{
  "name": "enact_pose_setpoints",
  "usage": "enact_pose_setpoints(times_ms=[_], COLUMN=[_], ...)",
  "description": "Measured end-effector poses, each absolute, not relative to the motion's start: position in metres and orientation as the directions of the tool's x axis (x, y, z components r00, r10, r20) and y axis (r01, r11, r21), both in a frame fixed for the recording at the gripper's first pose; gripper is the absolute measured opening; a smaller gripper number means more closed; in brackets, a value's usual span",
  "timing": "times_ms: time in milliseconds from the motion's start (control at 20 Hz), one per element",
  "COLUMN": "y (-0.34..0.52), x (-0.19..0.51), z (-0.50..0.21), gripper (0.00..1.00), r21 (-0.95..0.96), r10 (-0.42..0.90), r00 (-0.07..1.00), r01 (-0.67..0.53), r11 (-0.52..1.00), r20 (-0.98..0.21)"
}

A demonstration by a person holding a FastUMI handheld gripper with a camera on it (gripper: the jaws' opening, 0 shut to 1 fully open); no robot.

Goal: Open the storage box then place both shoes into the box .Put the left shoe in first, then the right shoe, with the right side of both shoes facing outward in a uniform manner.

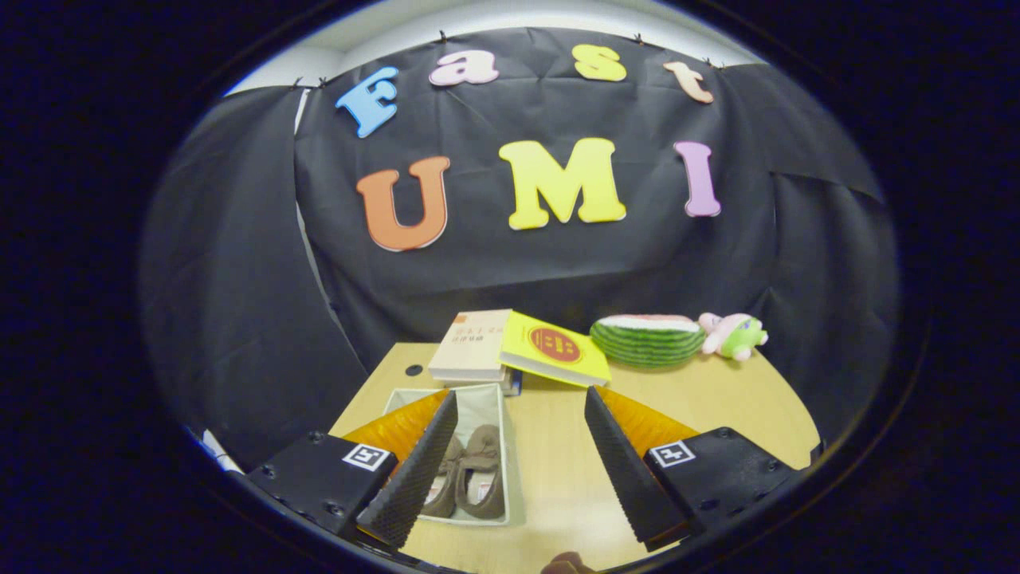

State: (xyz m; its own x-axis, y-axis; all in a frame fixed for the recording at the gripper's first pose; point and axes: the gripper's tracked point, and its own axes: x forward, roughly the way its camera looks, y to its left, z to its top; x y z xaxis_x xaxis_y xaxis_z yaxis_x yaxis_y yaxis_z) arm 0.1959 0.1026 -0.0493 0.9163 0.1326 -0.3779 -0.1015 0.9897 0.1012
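Observation:
A pale fabric storage box (488, 405) stands open on the wooden table (717, 399), partly behind my left finger (414, 470). Two brown shoes (470, 474) lie side by side inside it, toes pointing away from me. My gripper (519, 410) hovers above the table, open wide, with nothing between its fingers. The right finger (625, 470) is over bare table, to the right of the box.
Beyond the box lies a stack of books (472, 344) with a yellow book (554, 348) leaning on it. A watermelon-shaped toy (647, 338) and a pink-green plush (731, 333) sit at the table's far right. Black cloth walls close the booth.

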Motion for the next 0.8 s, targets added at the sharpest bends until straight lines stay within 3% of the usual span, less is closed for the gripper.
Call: enact_pose_setpoints(times_ms=[350, 800], y=[0.026, -0.016], x=[0.113, 0.063], z=[0.005, 0.004], gripper=[1.0, 1.0], r21=[0.085, 0.097], r10=[0.054, 0.039], r00=[0.993, 0.997], r01=[-0.045, -0.032], r11=[0.995, 0.995], r20=[-0.108, -0.067])
